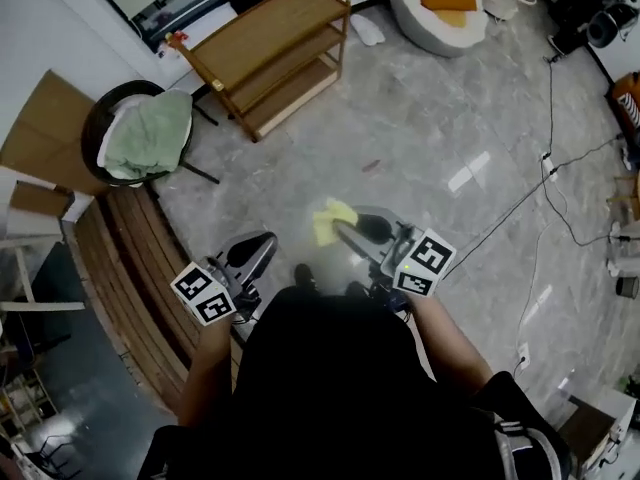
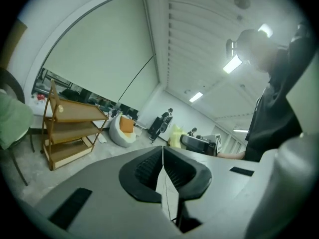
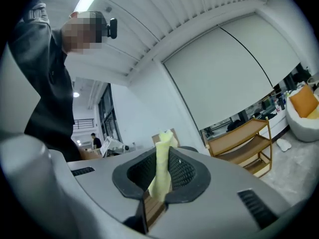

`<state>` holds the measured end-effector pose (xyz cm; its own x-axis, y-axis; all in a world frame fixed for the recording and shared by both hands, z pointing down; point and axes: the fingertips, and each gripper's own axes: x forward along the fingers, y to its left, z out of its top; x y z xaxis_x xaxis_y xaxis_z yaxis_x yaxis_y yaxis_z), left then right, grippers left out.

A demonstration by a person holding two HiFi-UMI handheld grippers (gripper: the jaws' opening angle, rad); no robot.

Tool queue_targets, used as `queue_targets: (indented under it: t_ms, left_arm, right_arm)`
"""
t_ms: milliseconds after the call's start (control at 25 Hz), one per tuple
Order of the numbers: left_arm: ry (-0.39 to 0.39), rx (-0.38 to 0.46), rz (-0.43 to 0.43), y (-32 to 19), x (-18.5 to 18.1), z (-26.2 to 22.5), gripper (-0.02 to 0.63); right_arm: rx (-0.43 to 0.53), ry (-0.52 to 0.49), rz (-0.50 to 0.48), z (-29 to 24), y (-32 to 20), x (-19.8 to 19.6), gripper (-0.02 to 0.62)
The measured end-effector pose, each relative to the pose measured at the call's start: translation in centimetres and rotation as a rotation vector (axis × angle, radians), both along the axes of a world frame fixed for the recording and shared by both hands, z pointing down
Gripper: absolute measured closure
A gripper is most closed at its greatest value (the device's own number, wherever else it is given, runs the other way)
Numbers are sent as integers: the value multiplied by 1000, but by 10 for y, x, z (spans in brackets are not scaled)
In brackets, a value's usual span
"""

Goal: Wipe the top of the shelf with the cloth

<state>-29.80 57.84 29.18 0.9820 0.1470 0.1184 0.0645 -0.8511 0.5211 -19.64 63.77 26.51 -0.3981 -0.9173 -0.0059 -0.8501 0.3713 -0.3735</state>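
Looking at the far left, what is sitting there?

A round chair (image 1: 97, 118) is holding a green blanket (image 1: 150, 133), and a slatted bench (image 1: 125, 258) is running below it. Neither is mattering for this job.

And the shelf?

The shelf (image 1: 270, 53) is standing ahead on the floor, well apart from both tools, its top bare. I am judging that the wiping is not yet starting.

What is the left gripper doing?

The left gripper (image 2: 163, 151) is clenched on nothing, its jaws meeting.

And to its right?

The right gripper (image 1: 352, 230) is pinching the yellow cloth (image 1: 333, 220), with a fold poking up between its jaws. Further right, a white beanbag (image 1: 440, 13) is lying near the shelf.

So how should the approach be going?

Walking up close is coming first, I think. After that it is a matter of laying the cloth flat on the near end of the top, pressing lightly and sweeping lengthwise in overlapping passes. The pinch is looking narrow, so the cloth could be bunching or slipping. The empty gripper could be steadying the frame.
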Motion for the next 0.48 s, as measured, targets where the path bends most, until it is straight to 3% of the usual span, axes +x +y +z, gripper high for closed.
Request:
queue_targets:
  t_ms: [120,240,480]
  left_arm:
    - [68,-33,-7,-44,-14,-9,589]
    - [84,-52,-46,-77,-35,1,589]
    - [76,-118,-116,-130,-51,23,589]
  right_arm:
    - [-41,43,61,-3,-42,-9,541]
    - [-72,93,83,-3,-80,-20,541]
    - [-128,37,106,0,-134,-2,541]
